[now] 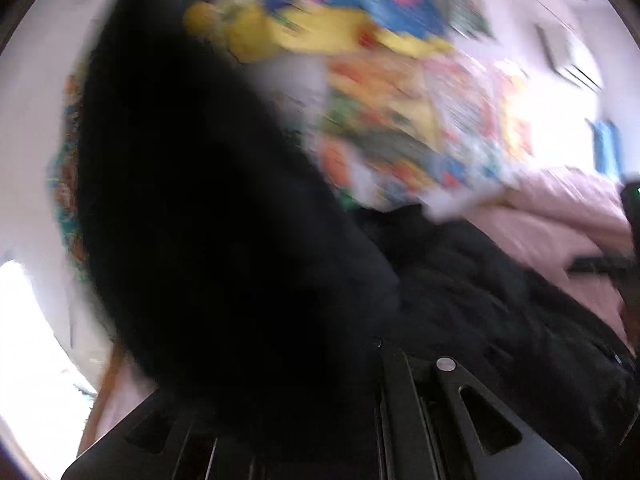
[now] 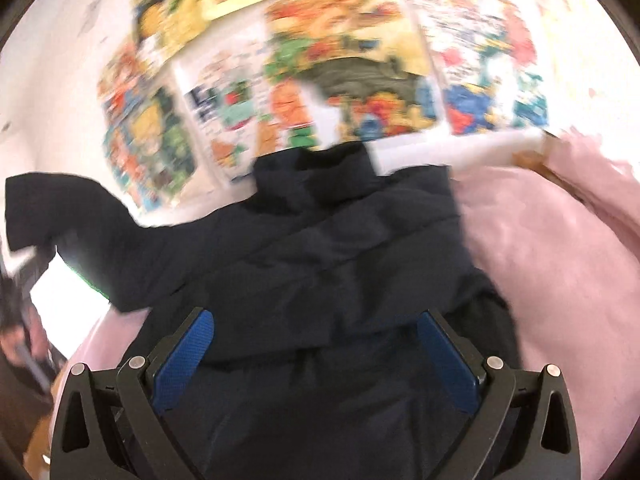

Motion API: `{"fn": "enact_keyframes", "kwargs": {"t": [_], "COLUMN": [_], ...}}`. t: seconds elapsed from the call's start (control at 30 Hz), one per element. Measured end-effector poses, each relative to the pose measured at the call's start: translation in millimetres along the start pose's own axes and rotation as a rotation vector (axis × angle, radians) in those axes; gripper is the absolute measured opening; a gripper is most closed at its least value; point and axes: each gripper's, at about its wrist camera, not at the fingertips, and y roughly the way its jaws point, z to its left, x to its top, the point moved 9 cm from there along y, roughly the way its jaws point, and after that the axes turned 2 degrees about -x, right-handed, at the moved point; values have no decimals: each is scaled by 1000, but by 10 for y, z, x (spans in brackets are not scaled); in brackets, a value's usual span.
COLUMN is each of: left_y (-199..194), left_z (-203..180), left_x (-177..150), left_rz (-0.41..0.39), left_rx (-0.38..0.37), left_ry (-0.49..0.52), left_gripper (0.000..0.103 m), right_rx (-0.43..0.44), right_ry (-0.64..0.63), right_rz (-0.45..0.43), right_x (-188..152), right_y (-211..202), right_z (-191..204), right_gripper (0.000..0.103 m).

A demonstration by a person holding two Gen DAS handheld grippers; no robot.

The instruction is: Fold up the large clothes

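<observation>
One dark puffer jacket (image 2: 344, 240) lies collar away, lengthwise from the spread right hand-held gripper (image 2: 316, 360); left hand-held gripper (image 1: 304, 420) pinches its fabric.

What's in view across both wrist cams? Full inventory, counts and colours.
jacket: 1, dark navy/black, spread on the pink bedding, collar toward the wall, one sleeve lifted at left
bedding: 1, pale pink, under and right of the jacket
posters: several, exact count blurred, multicoloured, on the white wall behind
wall: white, background
right gripper: 1, black with blue pads, open over the jacket
left gripper: 1, black, fingers mostly buried in dark fabric; state unclear
</observation>
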Motion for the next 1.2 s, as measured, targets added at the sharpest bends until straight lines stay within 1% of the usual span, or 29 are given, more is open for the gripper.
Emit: {"fn": "enact_keyframes", "kwargs": {"t": [0.1, 0.17, 0.2, 0.27, 0.3, 0.37, 0.43, 0.47, 0.5, 0.53, 0.57, 0.6, 0.7, 0.73, 0.77, 0.8, 0.83, 0.87, 0.93, 1.0, 1.03, 1.07, 1.13, 1.2], "left_y": [382, 651, 815, 998, 1095, 1164, 1214, 1215, 1250, 1154, 1150, 1101, 1025, 932, 894, 863, 832, 804, 745, 675, 636, 592, 480, 380], "left_z": [-469, -706, -832, -959, -1017, -1060, -1056, -1051, -1034, -986, -992, -1003, -1050, -1095, -1117, -1125, -1124, -1116, -1079, -1038, -1024, -1015, -1011, -1000], "left_x": [-287, -549, -731, -992, -1130, -1248, -1271, -1276, -1271, -1261, -1257, -1283, -1320, -1353, -1363, -1368, -1373, -1384, -1396, -1414, -1426, -1444, -1481, -1502], "left_rz": [114, 201, 263, 343, 379, 391, 385, 384, 389, 392, 396, 398, 416, 424, 432, 441, 452, 460, 464, 463, 461, 464, 464, 458], "left_rx": [-92, -134, -148, -149, -125, -111, -109, -113, -121, -125, -128, -129, -115, -111, -102, -89, -74, -63, -51, -46, -48, -51, -59, -52], "left_ry": [21, 11, 8, 6, 16, 39, 50, 50, 42, 34, 29, 33, 68, 80, 97, 112, 121, 124, 110, 99, 99, 100, 111, 122], "left_gripper": [5, 5, 5, 5, 5, 6, 6, 7, 7, 7, 7, 7, 7, 7, 7, 7, 7, 7, 8, 8, 8, 9, 10, 17], "right_rx": [32, 79, 106, 140, 175, 247, 319, 339, 347, 347, 350, 378, 389, 397, 410, 417, 422, 418, 412, 398, 396, 404, 410, 414], "right_ry": [97, 165, 213, 272, 299, 319, 316, 315, 314, 312, 315, 312, 325, 328, 340, 343, 338, 334, 331, 307, 287, 269, 234, 188], "right_rz": [25, 54, 81, 119, 139, 164, 192, 207, 219, 231, 252, 270, 306, 315, 332, 346, 368, 386, 416, 426, 420, 421, 407, 377], "right_x": [-81, -150, -208, -297, -342, -388, -411, -422, -443, -471, -507, -542, -617, -638, -665, -698, -732, -768, -844, -888, -882, -873, -835, -754], "right_y": [71, 145, 204, 275, 315, 361, 408, 444, 495, 543, 601, 658, 750, 756, 758, 765, 773, 788, 804, 796, 776, 751, 694, 613], "right_z": [-306, -450, -535, -620, -620, -533, -384, -312, -235, -190, -131, -50, 93, 136, 181, 202, 232, 249, 264, 272, 294, 330, 396, 487], "right_gripper": [103, 103, 103, 103, 103, 103, 103, 103, 103, 103, 103, 103, 103, 100, 91, 86, 71, 51, 31, 23, 17, 13, 11, 10]}}
